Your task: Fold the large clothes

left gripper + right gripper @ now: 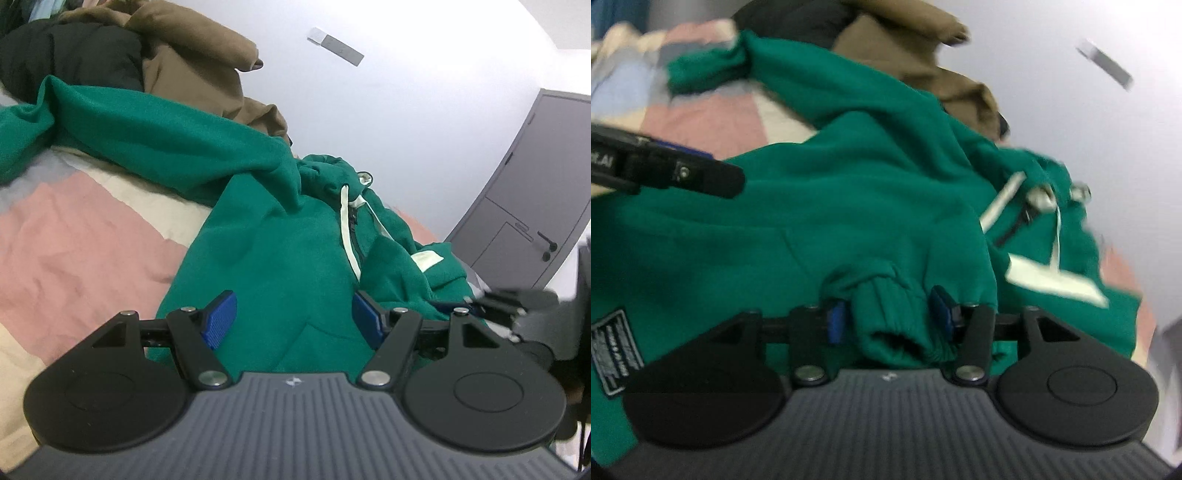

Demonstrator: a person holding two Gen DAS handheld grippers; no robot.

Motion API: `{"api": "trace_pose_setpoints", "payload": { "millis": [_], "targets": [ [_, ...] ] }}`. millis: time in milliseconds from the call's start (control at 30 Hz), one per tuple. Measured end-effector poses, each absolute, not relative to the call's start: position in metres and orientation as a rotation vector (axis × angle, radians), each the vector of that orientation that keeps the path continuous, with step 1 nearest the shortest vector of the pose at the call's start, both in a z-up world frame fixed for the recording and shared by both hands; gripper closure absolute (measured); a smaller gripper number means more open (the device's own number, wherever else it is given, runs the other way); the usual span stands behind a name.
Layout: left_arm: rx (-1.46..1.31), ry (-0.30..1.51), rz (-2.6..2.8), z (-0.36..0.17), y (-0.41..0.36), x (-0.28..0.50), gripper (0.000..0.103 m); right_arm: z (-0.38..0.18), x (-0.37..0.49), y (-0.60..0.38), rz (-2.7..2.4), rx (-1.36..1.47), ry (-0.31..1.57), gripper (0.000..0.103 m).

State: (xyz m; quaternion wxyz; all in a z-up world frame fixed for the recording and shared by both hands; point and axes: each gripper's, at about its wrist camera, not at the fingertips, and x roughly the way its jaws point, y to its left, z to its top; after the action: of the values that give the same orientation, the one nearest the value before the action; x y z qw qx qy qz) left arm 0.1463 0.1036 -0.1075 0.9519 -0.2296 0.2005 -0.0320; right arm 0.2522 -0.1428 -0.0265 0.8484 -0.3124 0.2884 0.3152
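While the right gripper (888,314) stands with its blue pads apart, the ribbed cuff (905,328) of the green fleece hoodie's sleeve lies between them, touching neither pad clearly in this blurred view. The left gripper (293,314) hovers with its jaws wide over the green fleece hoodie (280,251), gripping nothing. The hoodie sprawls face up on a patchwork bedspread of pink, cream and grey (74,236), its white drawstring (345,221) trailing down the chest. Beyond it lie a brown garment (199,62) and a black one (70,59), near a grey door (524,206)
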Motion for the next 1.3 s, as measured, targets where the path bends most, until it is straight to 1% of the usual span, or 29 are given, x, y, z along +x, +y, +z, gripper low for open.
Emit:
{"api": "trace_pose_setpoints", "payload": {
  "millis": [33, 100, 133, 167, 300, 433, 500, 567, 733, 833, 933, 1033, 1100, 1167, 1233, 1300],
  "targets": [
    [-0.474, 0.409, -0.066, -0.108, 0.105, 0.146, 0.029, -0.024, 0.251, -0.152, 0.64, -0.598, 0.633, 0.046],
    [-0.479, 0.41, -0.067, -0.109, 0.105, 0.147, 0.029, -0.019, 0.243, -0.171, 0.598, -0.506, 0.642, 0.034],
    [-0.474, 0.411, -0.067, -0.109, 0.105, 0.147, 0.029, -0.021, 0.241, -0.176, 0.583, -0.479, 0.627, 0.024],
    [-0.468, 0.412, -0.067, -0.109, 0.104, 0.147, 0.029, -0.02, 0.234, -0.185, 0.57, -0.44, 0.603, 0.019],
    [-0.442, 0.419, -0.067, -0.108, 0.099, 0.144, 0.029, -0.025, 0.217, -0.206, 0.583, -0.318, 0.607, 0.019],
    [-0.411, 0.42, -0.076, -0.105, 0.09, 0.14, 0.029, -0.008, 0.211, -0.234, 0.603, -0.213, 0.554, 0.019],
    [-0.379, 0.419, -0.086, -0.102, 0.082, 0.138, 0.029, 0.005, 0.216, -0.254, 0.582, -0.114, 0.531, 0.019],
    [-0.348, 0.419, -0.112, -0.099, 0.071, 0.136, 0.029, 0.008, 0.234, -0.274, 0.536, 0.022, 0.547, 0.019],
    [-0.287, 0.403, -0.128, -0.094, 0.038, 0.133, 0.029, -0.029, 0.287, -0.314, 0.44, 0.378, 0.68, 0.019],
    [-0.257, 0.391, -0.148, -0.09, 0.021, 0.13, 0.029, -0.059, 0.309, -0.32, 0.414, 0.422, 0.728, 0.019],
    [-0.2, 0.402, -0.155, -0.093, 0.007, 0.132, 0.029, -0.074, 0.326, -0.322, 0.416, 0.495, 0.74, 0.026],
    [-0.158, 0.437, -0.157, -0.104, -0.007, 0.138, 0.029, -0.076, 0.337, -0.319, 0.433, 0.5, 0.729, 0.048],
    [-0.128, 0.448, -0.168, -0.109, -0.016, 0.143, 0.029, -0.077, 0.343, -0.32, 0.433, 0.497, 0.729, 0.059],
    [-0.082, 0.447, -0.186, -0.112, -0.027, 0.147, 0.029, -0.078, 0.346, -0.327, 0.437, 0.516, 0.715, 0.082],
    [-0.04, 0.444, -0.196, -0.115, -0.038, 0.151, 0.029, -0.08, 0.347, -0.334, 0.423, 0.54, 0.7, 0.091],
    [0.015, 0.433, -0.218, -0.118, -0.053, 0.155, 0.029, -0.082, 0.347, -0.34, 0.409, 0.544, 0.692, 0.094]
  ]
}}
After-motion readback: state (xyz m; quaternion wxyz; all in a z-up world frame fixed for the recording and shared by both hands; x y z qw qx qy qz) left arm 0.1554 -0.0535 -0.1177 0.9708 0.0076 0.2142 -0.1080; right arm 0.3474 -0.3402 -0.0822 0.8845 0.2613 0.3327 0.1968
